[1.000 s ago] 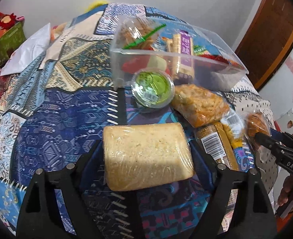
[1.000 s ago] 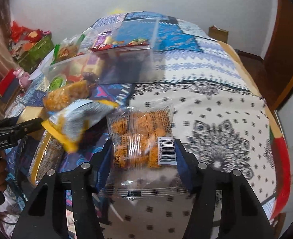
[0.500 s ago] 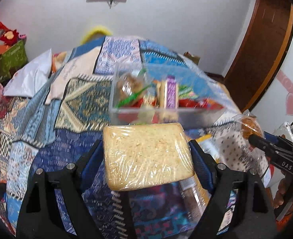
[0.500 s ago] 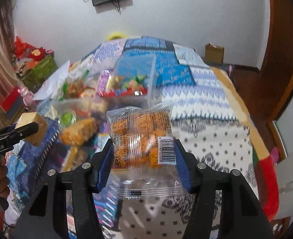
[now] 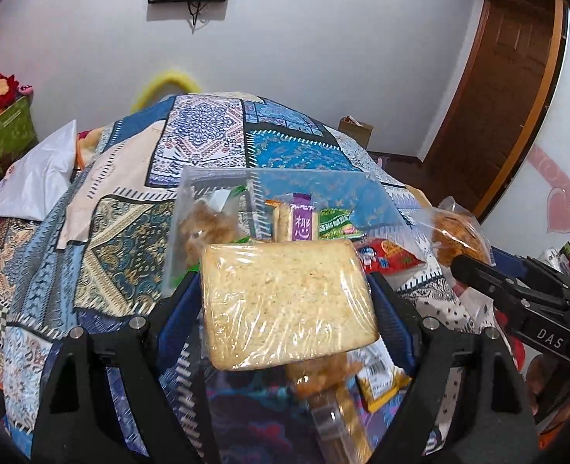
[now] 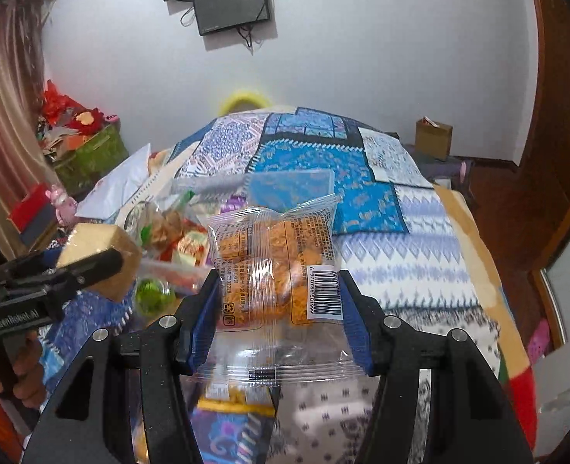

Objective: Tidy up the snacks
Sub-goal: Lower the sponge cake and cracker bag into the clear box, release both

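My left gripper [image 5: 285, 309] is shut on a pale cake slab wrapped in clear film [image 5: 285, 301], held in the air above the bed. Behind it stands a clear plastic box [image 5: 269, 193] holding several snack packs. My right gripper [image 6: 279, 294] is shut on a clear bag of orange fried snacks [image 6: 277, 263] with a barcode label. In the right wrist view the left gripper [image 6: 52, 282] with its cake slab [image 6: 99, 251] shows at the left. In the left wrist view the right gripper [image 5: 517, 290] and its snack bag [image 5: 455, 232] show at the right.
Loose snack packs [image 5: 374, 379] lie on the patterned bedspread [image 5: 130, 232] below the cake. A green lidded cup [image 6: 153, 294] sits in front of the box. A white pillow [image 5: 37, 178] and a green crate [image 6: 91, 154] are at the left; a wooden door [image 5: 509, 96] at the right.
Both grippers have risen with their loads and tilted upward. The wall, the screens and the door have come into view, and the box and loose snacks now sit lower in the pictures.
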Motion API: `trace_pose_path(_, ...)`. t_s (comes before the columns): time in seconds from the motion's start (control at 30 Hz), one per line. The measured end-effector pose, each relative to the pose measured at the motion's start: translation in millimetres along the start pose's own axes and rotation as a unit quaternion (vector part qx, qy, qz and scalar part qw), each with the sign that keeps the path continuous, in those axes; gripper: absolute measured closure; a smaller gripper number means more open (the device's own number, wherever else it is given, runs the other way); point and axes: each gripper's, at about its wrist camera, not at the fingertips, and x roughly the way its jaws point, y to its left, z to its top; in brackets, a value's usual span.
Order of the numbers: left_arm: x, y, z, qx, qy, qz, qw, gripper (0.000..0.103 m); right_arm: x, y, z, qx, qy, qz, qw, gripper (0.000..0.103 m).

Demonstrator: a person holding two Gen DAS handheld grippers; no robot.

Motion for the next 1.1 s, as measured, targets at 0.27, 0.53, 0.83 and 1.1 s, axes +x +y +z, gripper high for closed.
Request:
trace_pose_path(0.27,38.5,-9.0,18.4,0.013,0.012,-0.016,0.9997,0.019,28.7,-4.7,16.0,0.006,0.005,0.008,1.0,0.049)
trace_pose_path(0.53,69.0,-9.6,26.8,0.022,0.02,-0.02,0.9994,0.019,59.4,-3.9,28.2,-0.006,0.02,0.012,1.0,0.049)
trace_pose_path(0.83,99.9,10.7,22.4,-0.009,0.059,-0.023,0.998,0.019,88.4,-0.7,31.4,-0.021,0.049,0.021,0.998,0.049)
trace_pose_path(1.1,102.9,17.8,17.9,-0.025,0.08,-0.017,0.9963,0.018,96.7,5.7,32.5,-0.035,0.064,0.016,0.997,0.047)
